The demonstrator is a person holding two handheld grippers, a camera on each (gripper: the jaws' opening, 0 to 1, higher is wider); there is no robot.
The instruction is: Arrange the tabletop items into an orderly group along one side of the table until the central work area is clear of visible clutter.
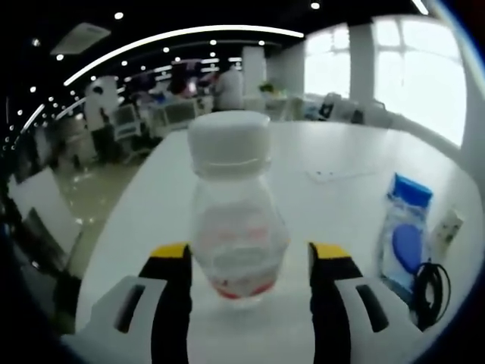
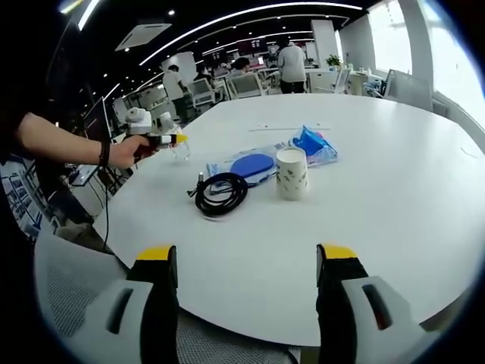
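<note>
A clear plastic bottle [image 1: 239, 227] with a white cap stands on the white round table [image 1: 341, 152] between the jaws of my left gripper [image 1: 250, 250]. The jaws flank it, with a small gap showing on the right side, so the gripper is open. In the right gripper view the same bottle [image 2: 180, 149] is at the table's far left edge, with a person's hand holding the left gripper [image 2: 163, 140] to it. My right gripper [image 2: 246, 254] hangs open over the near table edge with nothing between its jaws.
Grouped mid-table are a coiled black cable [image 2: 220, 194], a patterned white cup [image 2: 292, 173], a blue paddle in a clear bag [image 2: 250, 165] and a blue packet [image 2: 314, 144]. A grey chair [image 2: 68, 296] stands below the near edge. People and desks are far behind.
</note>
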